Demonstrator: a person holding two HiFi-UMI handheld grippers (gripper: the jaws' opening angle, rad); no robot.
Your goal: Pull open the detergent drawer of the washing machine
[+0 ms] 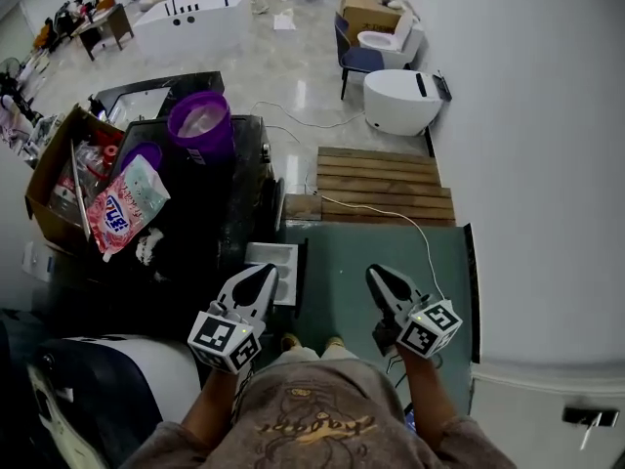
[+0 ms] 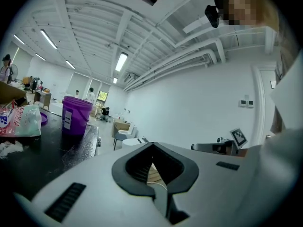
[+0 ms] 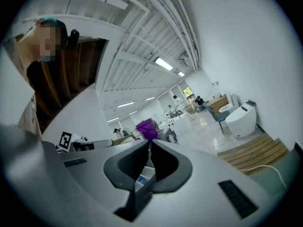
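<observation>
The pale grey plastic detergent drawer point(image 1: 270, 258), a shallow tray with moulded compartments, juts from the front of the dark washing machine point(image 1: 210, 233) out over the edge of the green floor mat point(image 1: 391, 247). By the look of it, it already stands pulled out. The left tongs point(image 1: 262, 275) hang just beside its outer end, a little nearer the person, with the tips pressed together on nothing; the left gripper view shows only the room beyond them. The right tongs point(image 1: 379, 277) are well apart from the drawer, over the mat, likewise closed and empty. In the right gripper view, what looks like a bit of the tray's white and blue inside shows below the joined tips. I would judge the drawer light, stiff and rather smooth, sliding on short runners that may stick or stop abruptly; thin plastic would not take a sideways wrench kindly. The best hold is the front lip, pinched at its middle and drawn straight outward.
</observation>
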